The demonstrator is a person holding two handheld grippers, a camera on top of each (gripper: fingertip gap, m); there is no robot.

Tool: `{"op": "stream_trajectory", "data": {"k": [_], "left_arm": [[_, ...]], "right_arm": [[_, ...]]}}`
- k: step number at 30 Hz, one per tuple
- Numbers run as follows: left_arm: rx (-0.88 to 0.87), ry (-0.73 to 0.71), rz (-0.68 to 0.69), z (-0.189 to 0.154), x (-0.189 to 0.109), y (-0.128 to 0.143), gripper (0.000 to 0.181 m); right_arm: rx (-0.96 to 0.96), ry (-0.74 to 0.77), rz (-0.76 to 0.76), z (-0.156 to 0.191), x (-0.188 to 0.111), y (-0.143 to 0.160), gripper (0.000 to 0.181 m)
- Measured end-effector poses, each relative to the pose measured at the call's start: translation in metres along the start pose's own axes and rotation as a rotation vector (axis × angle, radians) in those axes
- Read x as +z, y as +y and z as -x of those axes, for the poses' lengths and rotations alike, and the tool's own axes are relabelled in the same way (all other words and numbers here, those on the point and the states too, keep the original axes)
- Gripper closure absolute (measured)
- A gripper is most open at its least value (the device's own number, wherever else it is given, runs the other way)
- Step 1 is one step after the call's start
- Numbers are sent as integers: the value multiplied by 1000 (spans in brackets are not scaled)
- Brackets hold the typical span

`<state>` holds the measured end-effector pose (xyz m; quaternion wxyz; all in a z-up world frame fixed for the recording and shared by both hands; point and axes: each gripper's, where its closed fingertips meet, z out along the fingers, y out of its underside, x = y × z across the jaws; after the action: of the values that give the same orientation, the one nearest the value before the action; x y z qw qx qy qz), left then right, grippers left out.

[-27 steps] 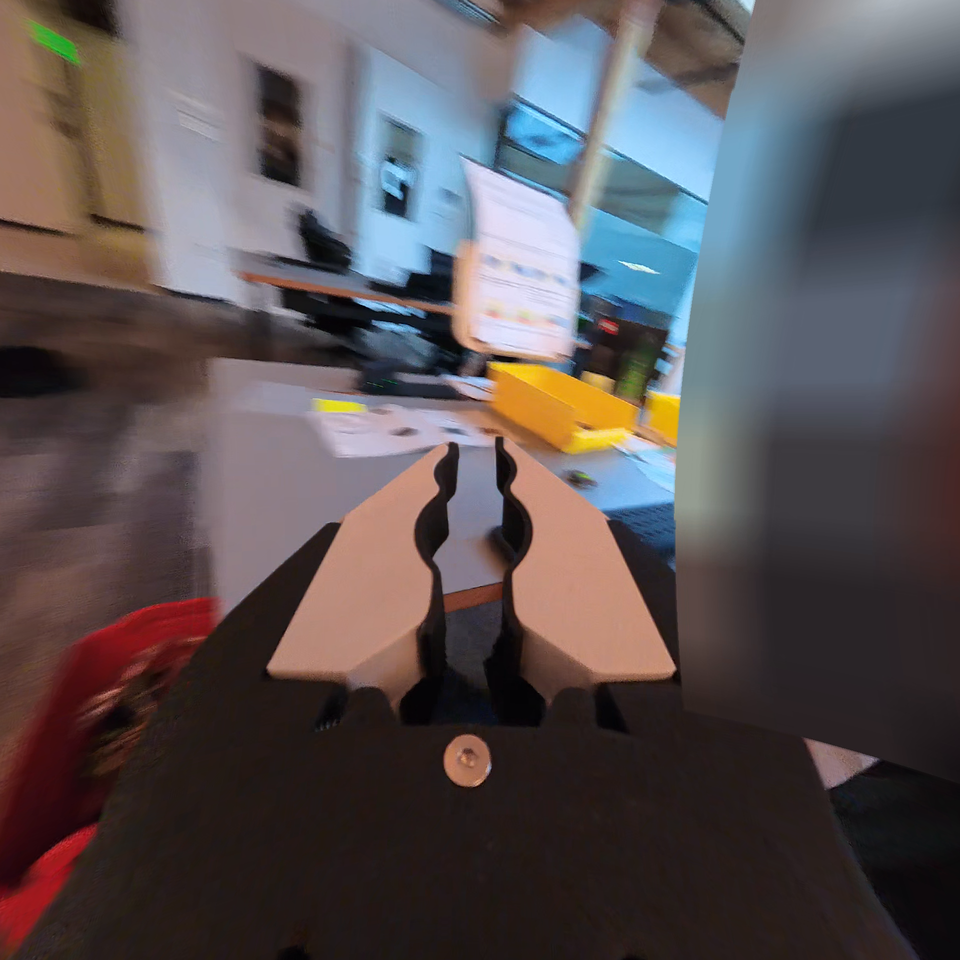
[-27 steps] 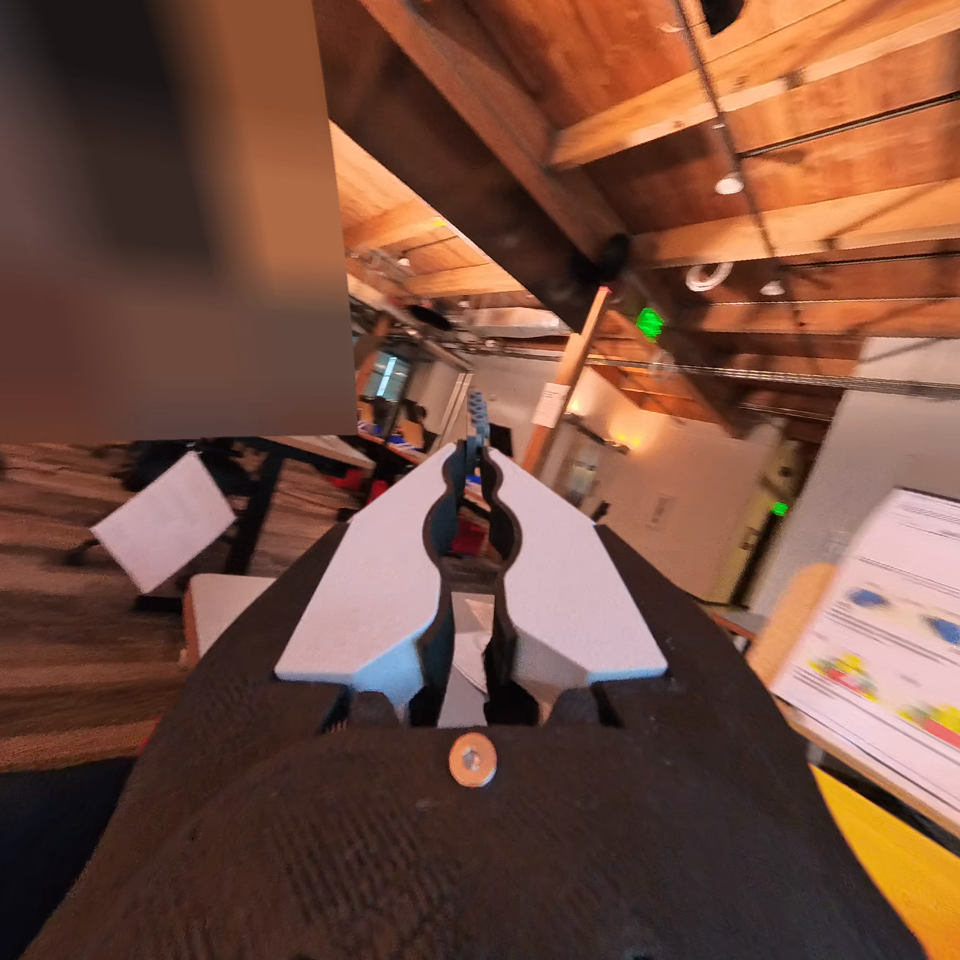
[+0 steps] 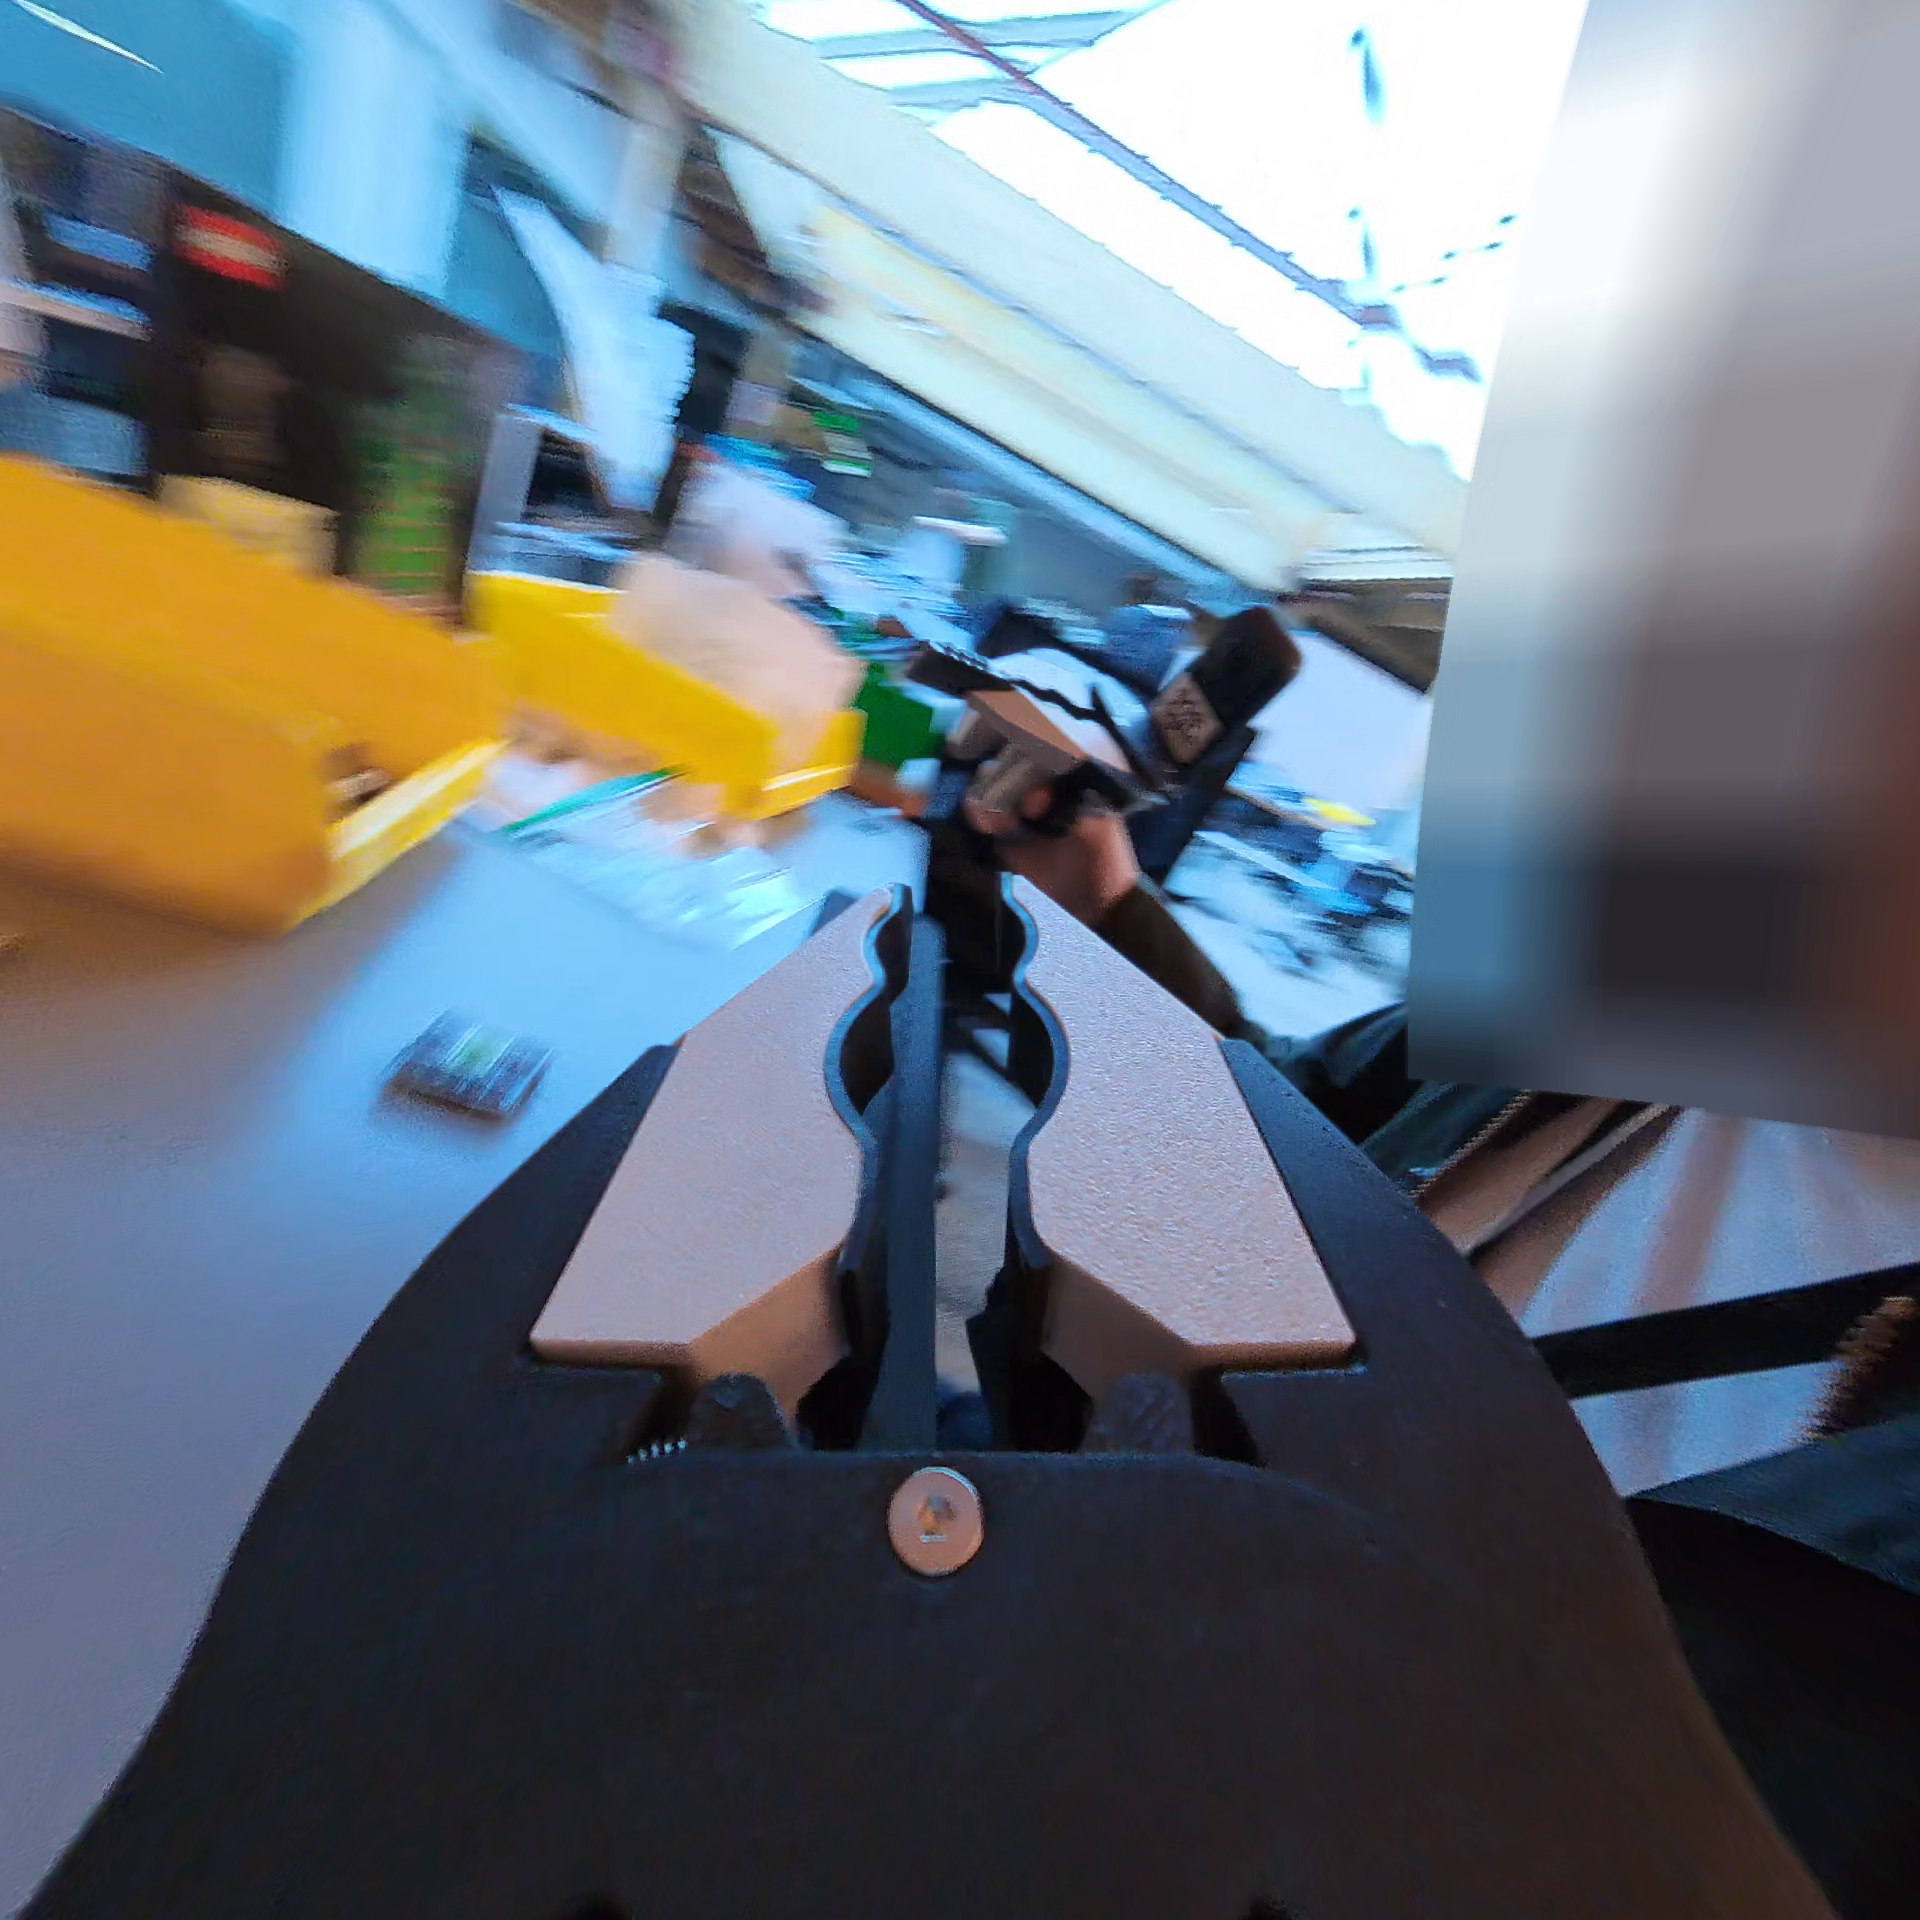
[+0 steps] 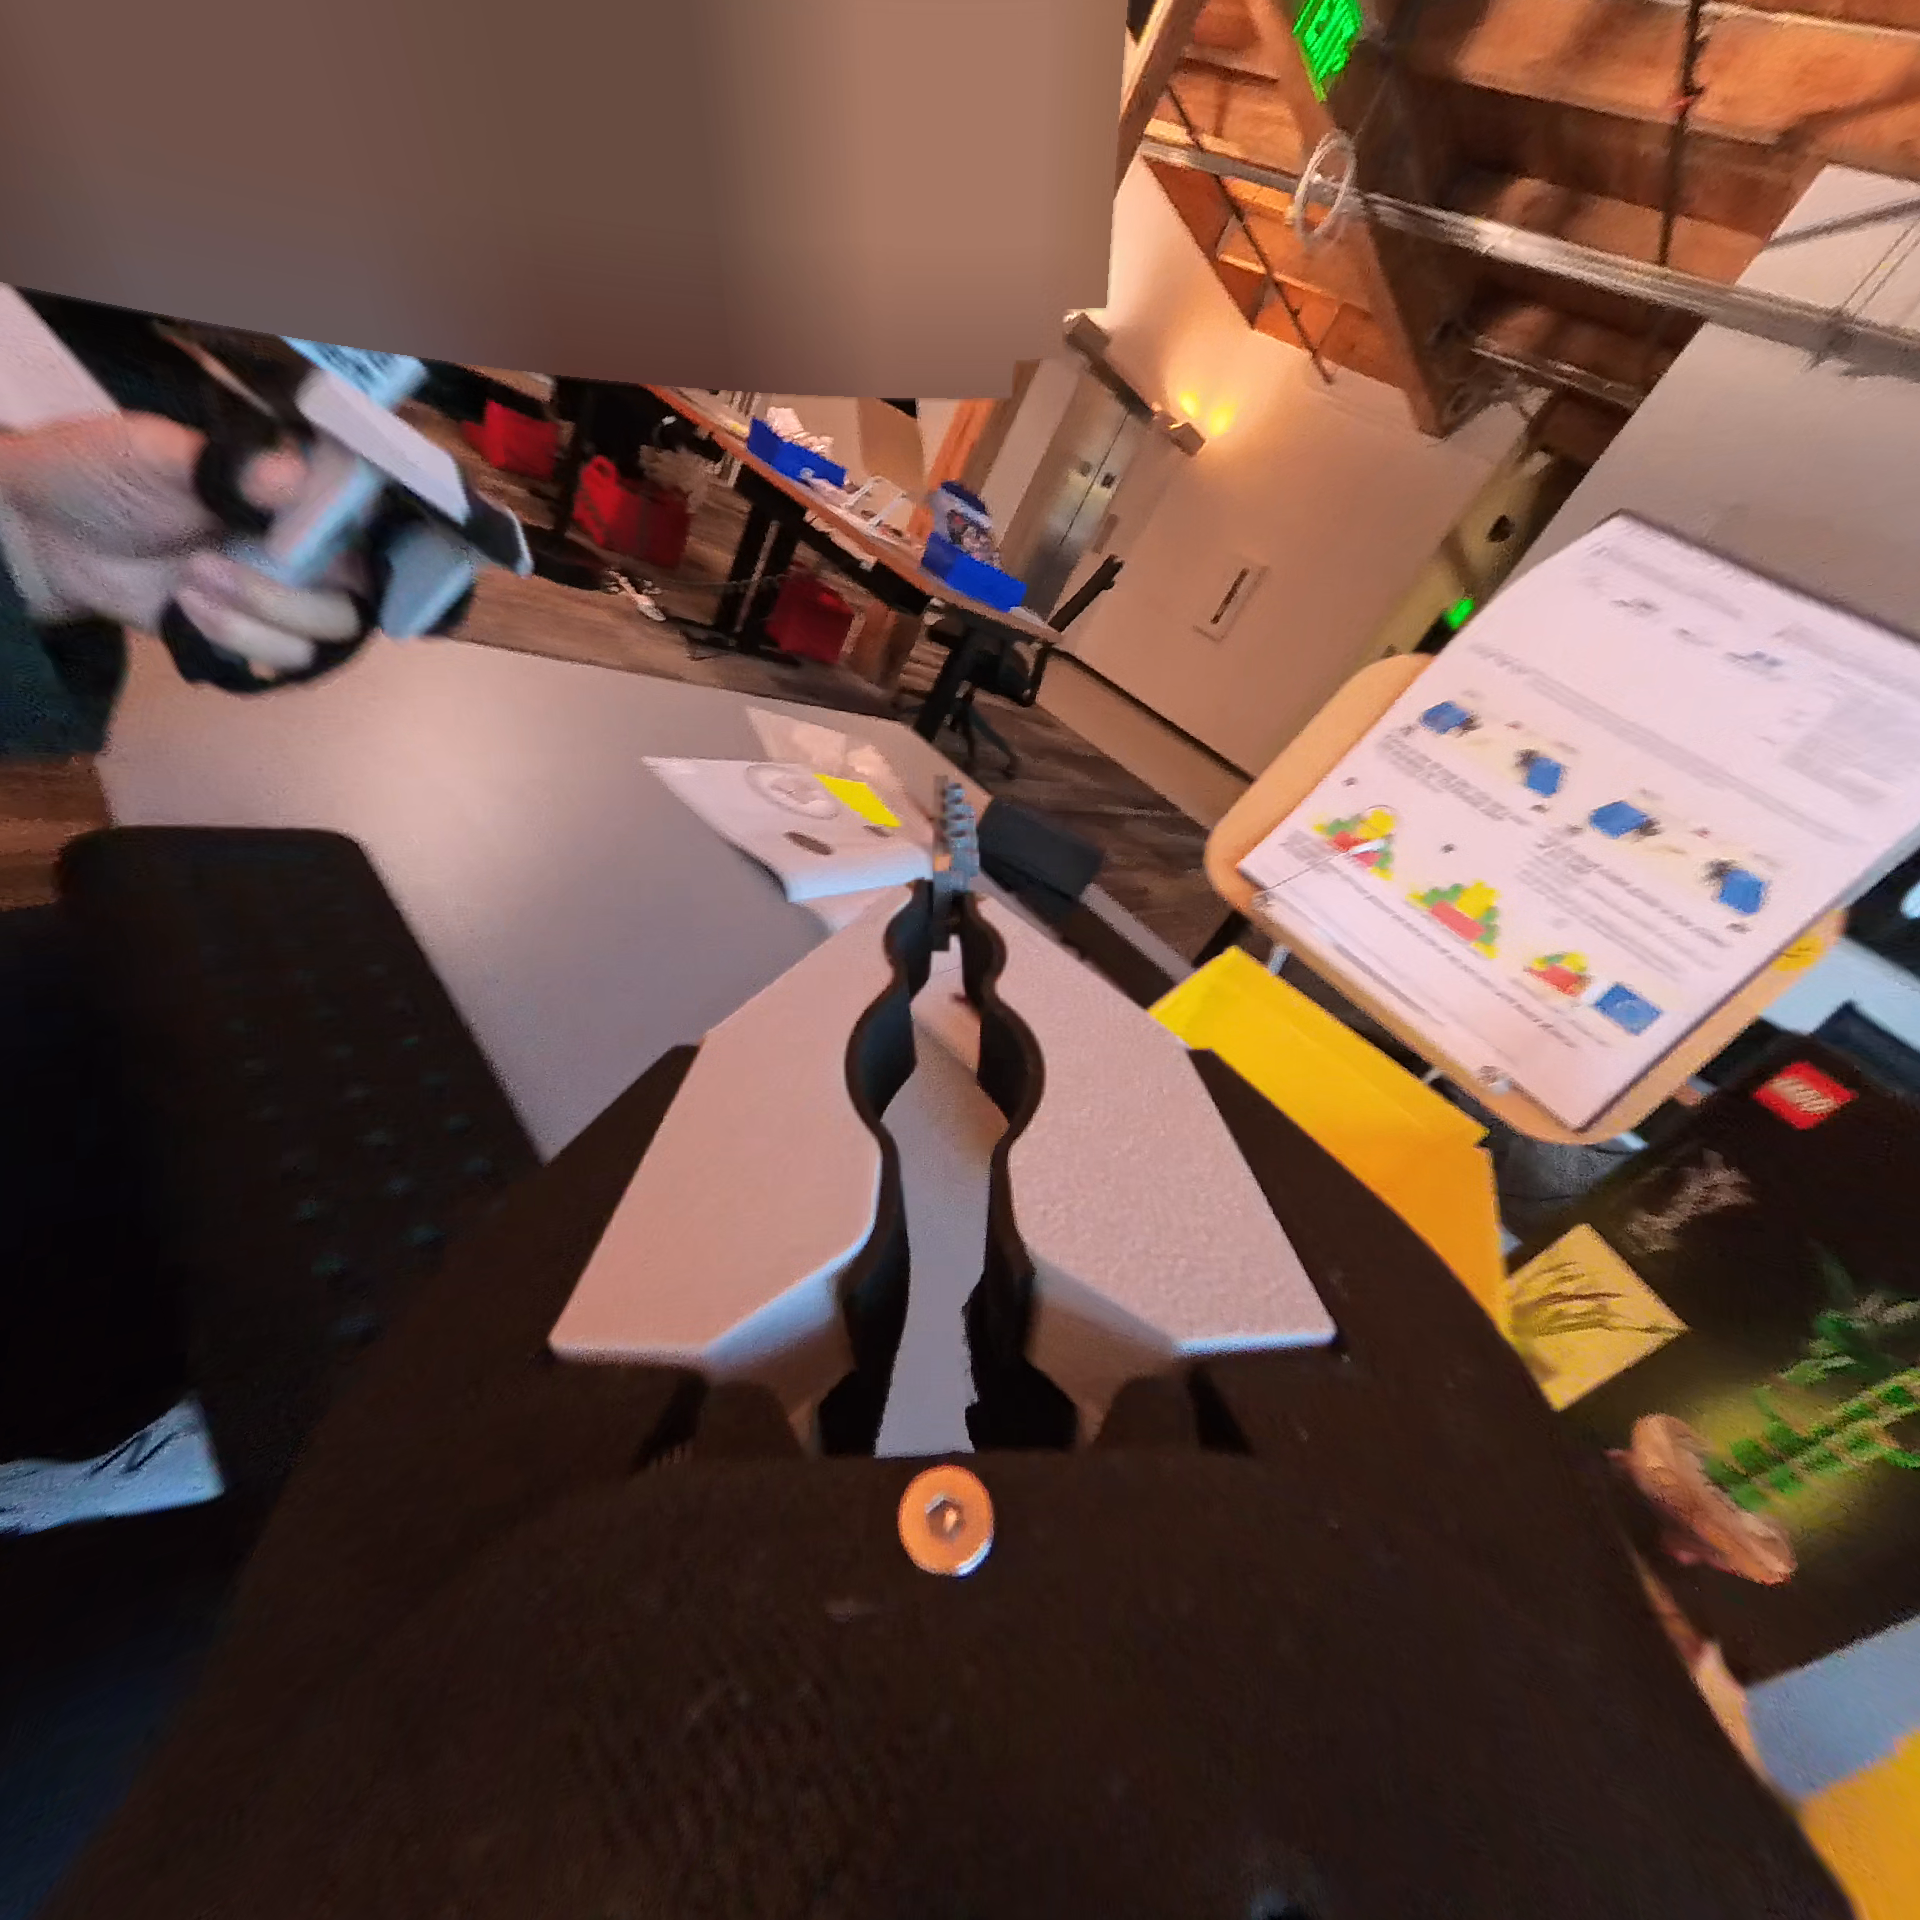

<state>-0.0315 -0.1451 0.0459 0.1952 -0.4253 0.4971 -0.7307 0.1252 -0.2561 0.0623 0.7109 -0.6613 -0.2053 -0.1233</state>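
the right gripper (image 4: 940, 914) has its pale fingers pressed on a small grey studded toy piece (image 4: 954, 847), raised above the grey table (image 4: 499, 810) near a yellow plastic bin (image 4: 1340, 1091) and a propped printed instruction sheet (image 4: 1621, 821). the left gripper (image 3: 956, 909) is slightly parted and empty, above the table by a blurred yellow bin (image 3: 208, 748).

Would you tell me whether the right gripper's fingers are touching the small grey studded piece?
Touching: the right wrist view shows the fingers pinching the small grey studded piece at their tips, with no gap.
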Motion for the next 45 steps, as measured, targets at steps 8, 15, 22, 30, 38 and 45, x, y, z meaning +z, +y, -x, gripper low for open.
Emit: {"op": "stream_trajectory", "data": {"k": [8,15,22,30,38,45], "left_arm": [[56,279,18,3,98,-41,171],[184,219,51,-10,111,-60,166],[303,224,166,-11,133,-75,161],[410,152,-12,14,123,-124,164],[459,31,14,46,114,-133,161],[513,-98,46,65,107,-134,159]], "right_arm": [[37,53,-96,-35,-19,-39,179],[31,40,-185,-44,-33,-70,179],[52,18,-296,-83,-17,-114,179],[-63,-174,-298,-90,70,-149,179],[-130,-263,-301,-79,127,-123,179],[-121,-319,-401,-84,139,-84,178]]}}
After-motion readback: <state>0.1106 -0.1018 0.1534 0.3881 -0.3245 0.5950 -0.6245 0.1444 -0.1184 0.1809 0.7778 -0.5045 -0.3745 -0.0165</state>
